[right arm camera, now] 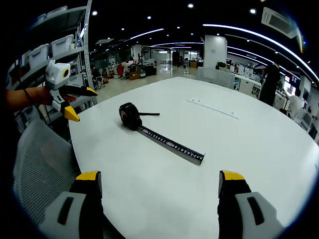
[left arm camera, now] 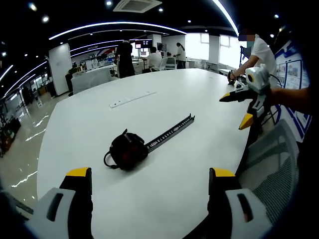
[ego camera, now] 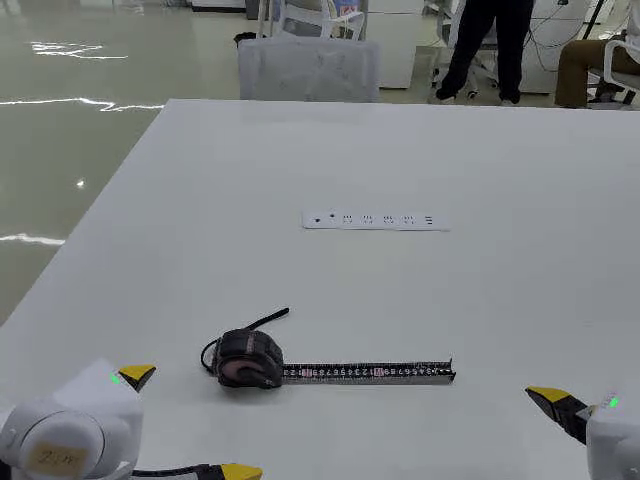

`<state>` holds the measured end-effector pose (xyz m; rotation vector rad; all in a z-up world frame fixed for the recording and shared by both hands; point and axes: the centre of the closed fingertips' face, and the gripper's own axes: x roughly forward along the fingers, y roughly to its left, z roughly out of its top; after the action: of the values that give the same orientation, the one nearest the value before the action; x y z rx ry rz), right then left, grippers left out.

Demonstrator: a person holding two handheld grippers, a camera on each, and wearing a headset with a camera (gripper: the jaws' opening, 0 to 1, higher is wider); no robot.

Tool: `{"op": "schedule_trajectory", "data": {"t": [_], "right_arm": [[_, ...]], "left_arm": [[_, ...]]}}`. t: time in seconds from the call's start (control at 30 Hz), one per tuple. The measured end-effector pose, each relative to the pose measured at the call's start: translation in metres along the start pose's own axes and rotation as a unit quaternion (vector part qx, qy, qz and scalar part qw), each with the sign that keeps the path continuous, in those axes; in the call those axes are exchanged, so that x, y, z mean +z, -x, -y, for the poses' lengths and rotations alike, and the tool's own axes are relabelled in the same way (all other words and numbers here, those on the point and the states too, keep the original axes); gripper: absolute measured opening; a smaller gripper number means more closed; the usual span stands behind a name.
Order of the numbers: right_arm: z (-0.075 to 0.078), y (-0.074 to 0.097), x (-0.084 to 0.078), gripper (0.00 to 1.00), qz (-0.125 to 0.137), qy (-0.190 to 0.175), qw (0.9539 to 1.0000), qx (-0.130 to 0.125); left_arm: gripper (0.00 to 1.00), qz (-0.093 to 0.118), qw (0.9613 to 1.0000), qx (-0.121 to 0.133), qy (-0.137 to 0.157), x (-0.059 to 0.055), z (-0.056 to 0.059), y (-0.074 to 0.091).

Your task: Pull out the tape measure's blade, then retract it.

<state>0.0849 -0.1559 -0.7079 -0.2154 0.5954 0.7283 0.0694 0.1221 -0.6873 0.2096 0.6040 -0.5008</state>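
1. A broad white table (ego camera: 400,160) is seen in the head view, with a pale mesh chair (ego camera: 308,68) pushed against its far edge.
2. The left gripper (left arm camera: 149,172) is held at the near edge of the table. Its yellow-tipped jaws are spread wide apart and nothing is gripped between them.
3. The right gripper (right arm camera: 160,175) is likewise held at the near edge, well apart from the left one. Its jaws are also spread wide with nothing between them.
4. A flat white power strip (ego camera: 375,220) is laid across the middle of the table, well beyond the other items.
5. The tape measure (ego camera: 248,360) is found on the near part of the table, between the two grippers and touched by neither. Its black case is laid on its side.
6. The blade (ego camera: 370,372) is drawn out of the case and laid flat on the table, running to the right in the head view.
7. A thin black strap (ego camera: 268,320) is trailed from the case across the table.
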Motion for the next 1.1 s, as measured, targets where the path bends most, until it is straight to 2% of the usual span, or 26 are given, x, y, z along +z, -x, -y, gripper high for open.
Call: {"op": "schedule_trajectory", "data": {"t": [0.2,0.37,0.5,0.57,0.73,0.97,1.03,1.1], "right_arm": [[-0.003,0.0,0.001,1.0,0.004,-0.004,1.0,-0.003],[-0.004,0.0,0.0,1.0,0.003,-0.006,1.0,0.0],[-0.002,0.0,0.0,1.0,0.006,-0.007,1.0,0.001],[-0.003,0.001,0.001,1.0,0.006,-0.007,1.0,0.003],[-0.001,0.002,0.002,1.0,0.005,-0.006,0.9999,0.007],[0.001,0.0,0.0,1.0,0.009,-0.007,0.9998,0.017],[0.001,0.0,-0.002,1.0,0.009,-0.006,0.9997,0.021],[0.003,0.0,-0.002,1.0,0.013,-0.009,0.9995,0.026]], "left_arm": [[0.99,0.001,0.9995,0.002,0.032,-0.002,0.005,-0.002],[0.99,0.008,0.9987,0.014,0.049,0.0,0.004,-0.005],[0.99,0.002,0.9986,0.022,0.048,0.0,0.006,-0.008],[0.99,0.001,0.9983,0.029,0.051,-0.002,0.004,-0.01],[0.99,0.003,0.9973,0.047,0.056,0.003,0.001,-0.013],[0.99,0.002,0.9961,0.063,0.062,0.002,-0.008,-0.025],[0.99,0.001,0.9957,0.069,0.062,0.006,-0.006,-0.026],[0.99,0.001,0.9954,0.072,0.063,0.006,-0.007,-0.03]]}}
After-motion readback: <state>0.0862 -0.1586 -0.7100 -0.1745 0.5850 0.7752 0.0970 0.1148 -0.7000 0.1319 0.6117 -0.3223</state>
